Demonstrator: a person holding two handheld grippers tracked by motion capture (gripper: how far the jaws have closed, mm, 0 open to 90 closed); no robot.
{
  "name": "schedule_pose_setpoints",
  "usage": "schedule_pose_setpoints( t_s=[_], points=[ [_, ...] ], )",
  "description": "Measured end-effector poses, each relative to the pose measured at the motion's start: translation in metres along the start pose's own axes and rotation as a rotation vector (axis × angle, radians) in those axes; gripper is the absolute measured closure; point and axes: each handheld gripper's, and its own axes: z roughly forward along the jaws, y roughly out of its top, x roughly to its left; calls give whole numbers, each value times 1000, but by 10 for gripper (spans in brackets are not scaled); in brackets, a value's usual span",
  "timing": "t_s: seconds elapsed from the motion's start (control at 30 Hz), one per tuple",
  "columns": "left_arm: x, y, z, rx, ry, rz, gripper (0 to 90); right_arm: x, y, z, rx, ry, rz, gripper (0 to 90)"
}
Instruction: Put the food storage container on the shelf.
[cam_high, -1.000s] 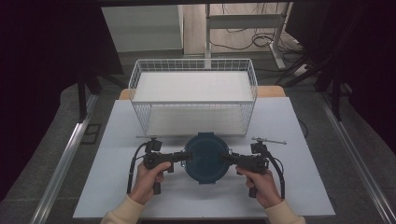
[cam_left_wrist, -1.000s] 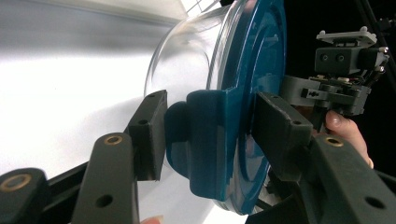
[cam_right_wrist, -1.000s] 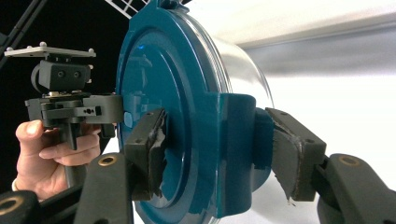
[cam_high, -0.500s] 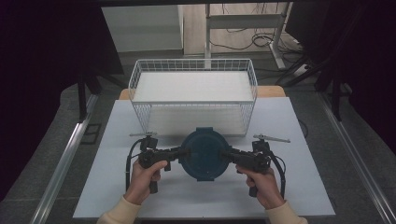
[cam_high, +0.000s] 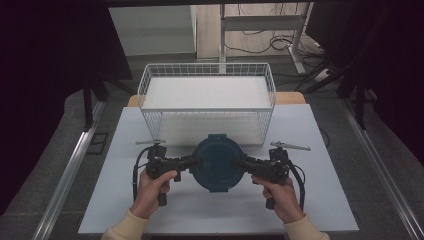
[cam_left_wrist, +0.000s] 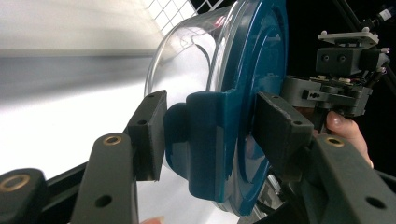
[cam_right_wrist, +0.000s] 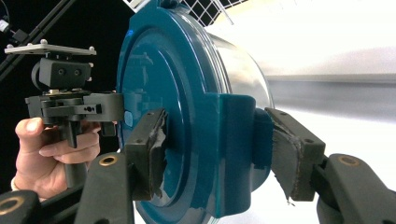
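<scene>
Both claws grip one round clear container with a dark teal lid (cam_high: 218, 162): left claw (cam_high: 192, 161) and right claw (cam_high: 243, 163) each clamp a side latch. Container has risen off the white tabletop (cam_high: 200, 210) toward the white wire basket (cam_high: 207, 102); lift under way

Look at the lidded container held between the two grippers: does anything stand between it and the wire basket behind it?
Nothing visible does. The container is clamped at its side clips by the left gripper and right gripper, just in front of the basket. Only the basket's near wall must be cleared.
</scene>
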Motion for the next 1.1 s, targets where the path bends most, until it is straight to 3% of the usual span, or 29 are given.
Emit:
schedule_pose_setpoints(
  t_s=[0.17,0.43,1.1],
  points=[
    [1,5,-5,-9,-2,0,463,6,9,4,2,1,-31,417],
    [2,16,-10,-17,2,7,463,8,19,9,4,8,-41,418],
    [-16,74,-19,-47,3,54,464,26,78,8,-45,19,-80,418]
  ],
)
